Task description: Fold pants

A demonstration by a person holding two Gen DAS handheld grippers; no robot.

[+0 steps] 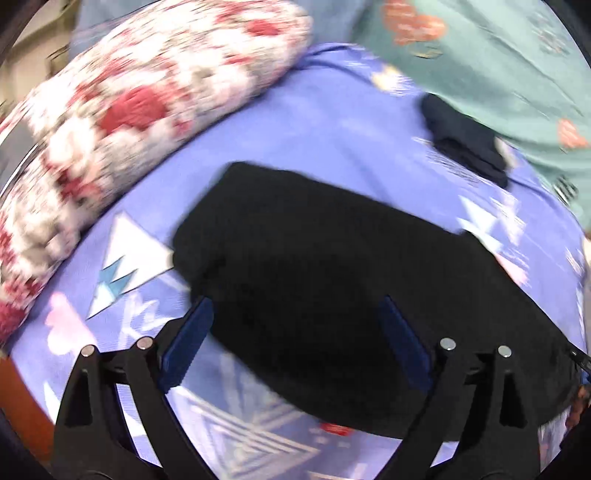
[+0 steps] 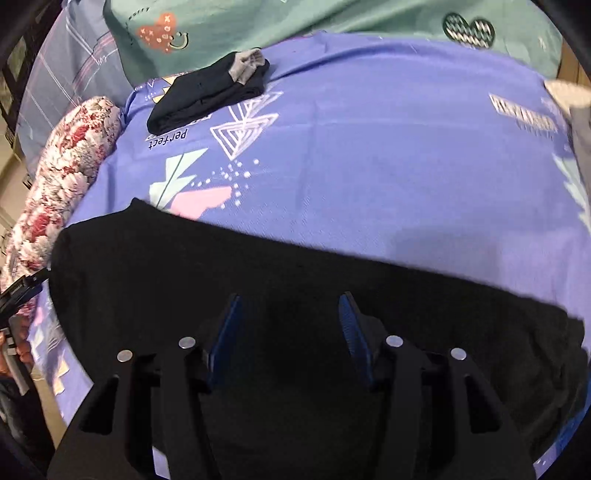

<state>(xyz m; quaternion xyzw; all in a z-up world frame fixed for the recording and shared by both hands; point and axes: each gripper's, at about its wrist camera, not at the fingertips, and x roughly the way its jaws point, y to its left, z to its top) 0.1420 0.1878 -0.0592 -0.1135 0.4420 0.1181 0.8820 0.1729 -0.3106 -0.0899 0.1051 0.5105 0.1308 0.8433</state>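
Black pants (image 1: pixel 332 280) lie folded into a long flat band on the purple patterned bedsheet (image 1: pixel 314 129). My left gripper (image 1: pixel 295 300) hovers over their left half, open wide. Its blue pads (image 1: pixel 188 339) stand apart and nothing is pinched between them. In the right wrist view the same pants (image 2: pixel 258 266) fill the lower part of the picture. My right gripper (image 2: pixel 290 296) is over them, jaws partly apart and open. Its blue pads (image 2: pixel 354 332) do not press on the cloth.
A second folded dark garment (image 2: pixel 207 94) with a grey cuff lies near the far side of the sheet (image 2: pixel 388 147). A red-and-white floral bolster (image 1: pixel 129 110) runs along the left edge. A green blanket (image 2: pixel 314 18) lies beyond.
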